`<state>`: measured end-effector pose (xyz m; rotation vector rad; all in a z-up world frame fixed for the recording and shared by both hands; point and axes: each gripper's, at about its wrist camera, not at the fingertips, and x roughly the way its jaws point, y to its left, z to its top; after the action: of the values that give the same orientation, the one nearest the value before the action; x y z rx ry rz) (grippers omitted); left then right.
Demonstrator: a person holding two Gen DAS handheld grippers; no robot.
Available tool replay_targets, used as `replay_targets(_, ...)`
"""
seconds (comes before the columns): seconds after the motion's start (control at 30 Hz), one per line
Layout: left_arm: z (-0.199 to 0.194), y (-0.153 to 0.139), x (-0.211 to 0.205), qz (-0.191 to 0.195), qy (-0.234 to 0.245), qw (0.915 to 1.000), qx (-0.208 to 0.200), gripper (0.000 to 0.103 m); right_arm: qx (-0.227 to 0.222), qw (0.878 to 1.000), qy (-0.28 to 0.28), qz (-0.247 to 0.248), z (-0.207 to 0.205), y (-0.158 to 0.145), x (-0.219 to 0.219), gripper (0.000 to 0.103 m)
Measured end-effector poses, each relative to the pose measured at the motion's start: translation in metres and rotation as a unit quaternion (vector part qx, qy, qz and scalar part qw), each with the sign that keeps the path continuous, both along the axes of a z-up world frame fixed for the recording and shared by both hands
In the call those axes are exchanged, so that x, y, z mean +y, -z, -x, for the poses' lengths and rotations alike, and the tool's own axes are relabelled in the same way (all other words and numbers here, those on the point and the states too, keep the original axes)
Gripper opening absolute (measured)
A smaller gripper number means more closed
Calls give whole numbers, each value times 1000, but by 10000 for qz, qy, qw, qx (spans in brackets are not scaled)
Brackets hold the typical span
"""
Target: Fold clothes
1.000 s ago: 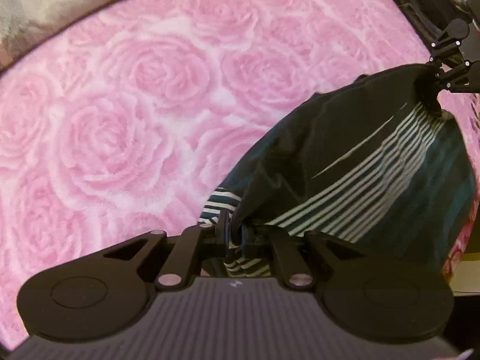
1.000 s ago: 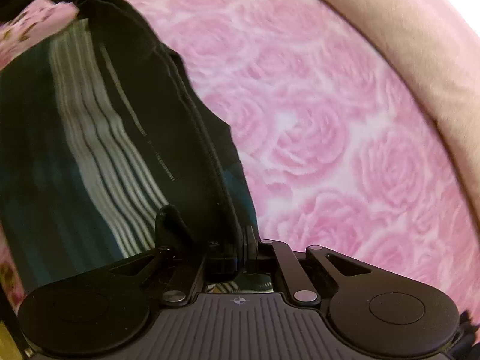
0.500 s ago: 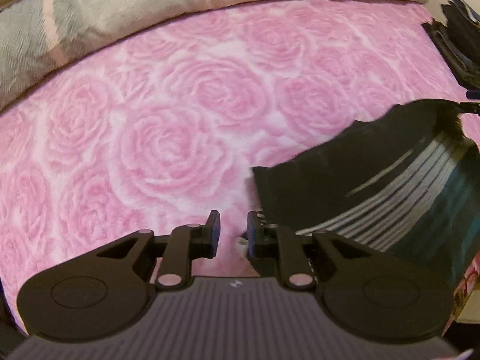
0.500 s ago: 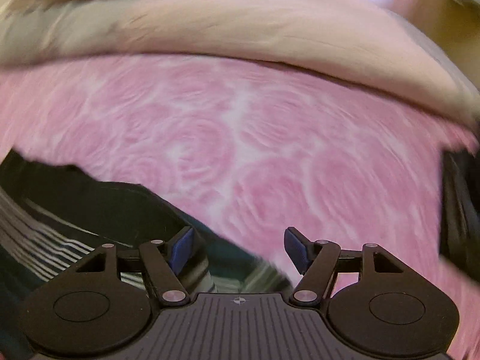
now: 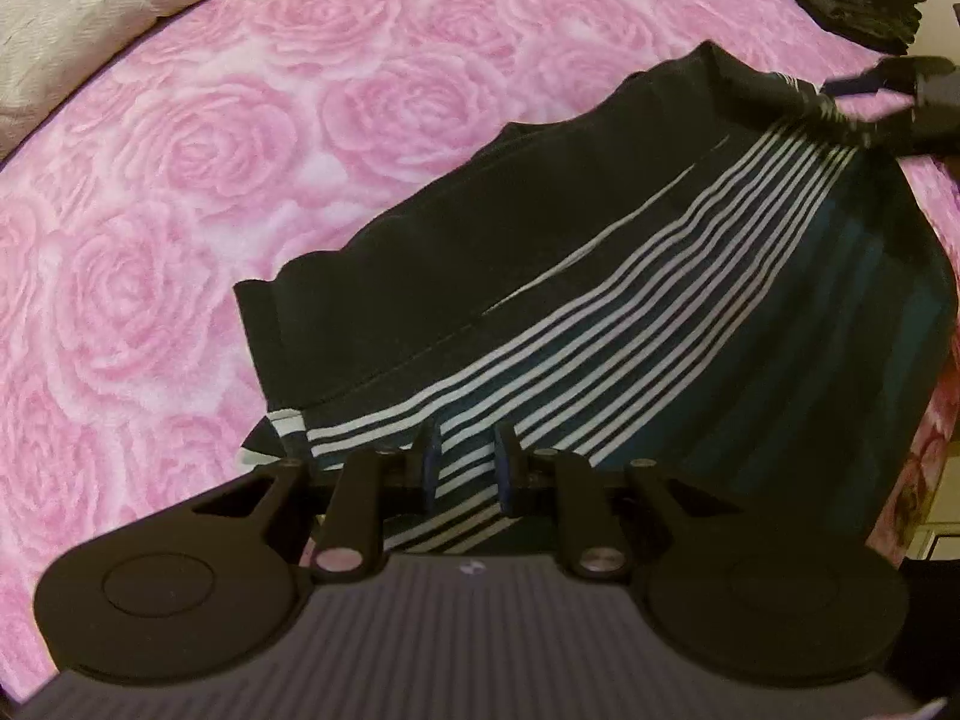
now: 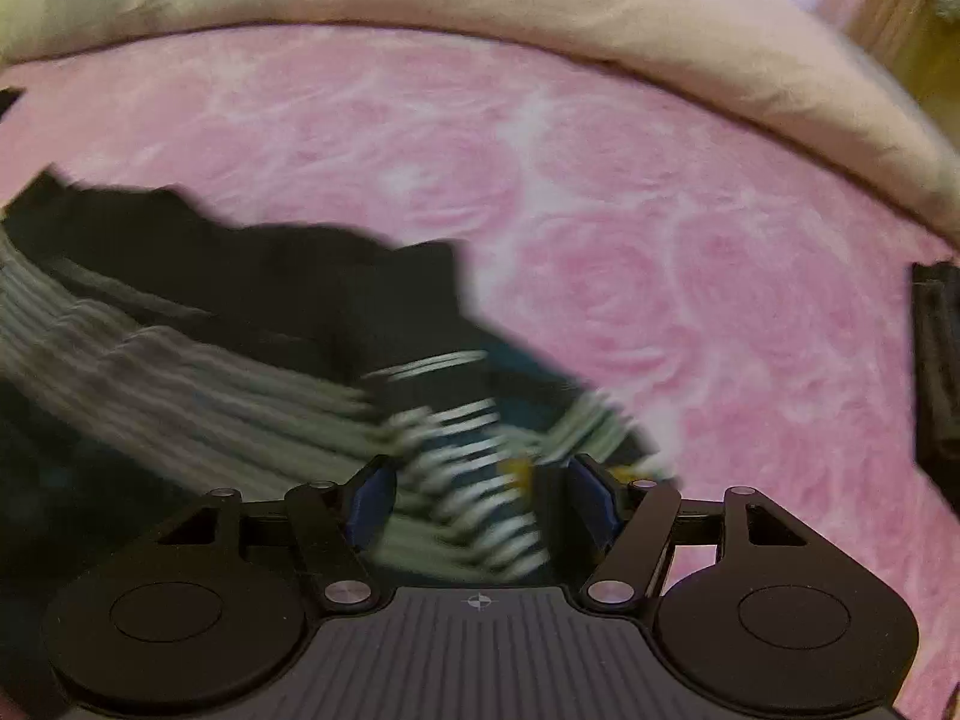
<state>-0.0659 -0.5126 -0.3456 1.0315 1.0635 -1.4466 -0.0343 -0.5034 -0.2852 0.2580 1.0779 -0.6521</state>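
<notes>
On the rose-patterned bed point(image 5: 180, 180), both grippers (left point(image 5: 465, 468) narrow, right point(image 6: 480, 498) wide, fingers empty) straddle the striped garment point(image 5: 600, 300); a careless pinch could bunch its fold.

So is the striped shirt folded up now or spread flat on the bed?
Folded over, not spread flat: the striped shirt lies doubled on the pink bedspread, a black layer overlapping the stripes, with stacked edges at its corner.

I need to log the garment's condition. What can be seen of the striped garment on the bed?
The striped garment is soft dark fabric, black along one side and teal along the other, with a band of thin white stripes between. It lies folded and mostly flat on the pink rose-patterned blanket. The left tongs and right tongs stand open over opposite ends, not pinching it.
</notes>
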Motion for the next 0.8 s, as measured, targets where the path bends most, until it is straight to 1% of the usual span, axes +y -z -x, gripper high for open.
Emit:
replay_targets(0.07,-3,-3,1,7,-40,10000,-90,14,-253,9972,700,44,33,-1,-22,66)
replay_targets(0.17,-7,-8,3,12,-99,9998,-177,14,-492,9902,1300,-114,64,-5,-35,66)
replay_targets(0.2,-7,-9,4,15,-100,9998,-192,14,-531,9872,1501,-78,71,-8,-36,66)
replay_targets(0.23,-7,-10,5,17,-101,9997,-208,14,-564,9838,1703,-31,78,-11,-36,66)
replay_targets(0.3,-6,-12,7,23,-103,9997,-240,14,-663,9753,2101,-139,94,-14,-38,66)
replay_targets(0.37,-7,-12,9,37,-121,9996,-260,14,-880,9742,2072,-184,100,-18,-35,66)
replay_targets(0.43,-8,-9,12,62,-186,9995,-246,14,-1096,9786,1715,-294,99,-21,-22,66)
replay_targets(0.5,-14,-8,16,127,-381,9991,-113,14,-1205,9822,1359,-468,93,-19,-7,66)
replay_targets(0.57,-24,-10,18,261,-677,9973,86,14,-1138,9855,1108,-588,88,-13,6,66)
replay_targets(0.63,-36,-12,18,419,-960,9943,217,14,-1095,9854,1122,-667,89,-11,17,66)
replay_targets(0.7,-48,-14,18,577,-1243,9900,348,18,-1013,9845,1212,-766,95,-7,25,66)
replay_targets(0.73,-53,-13,17,638,-1324,9884,387,18,-962,9842,1249,-808,97,-6,29,66)
replay_targets(0.8,-61,-4,8,627,-1384,9872,492,19,-863,9846,1284,-813,104,-5,34,66)
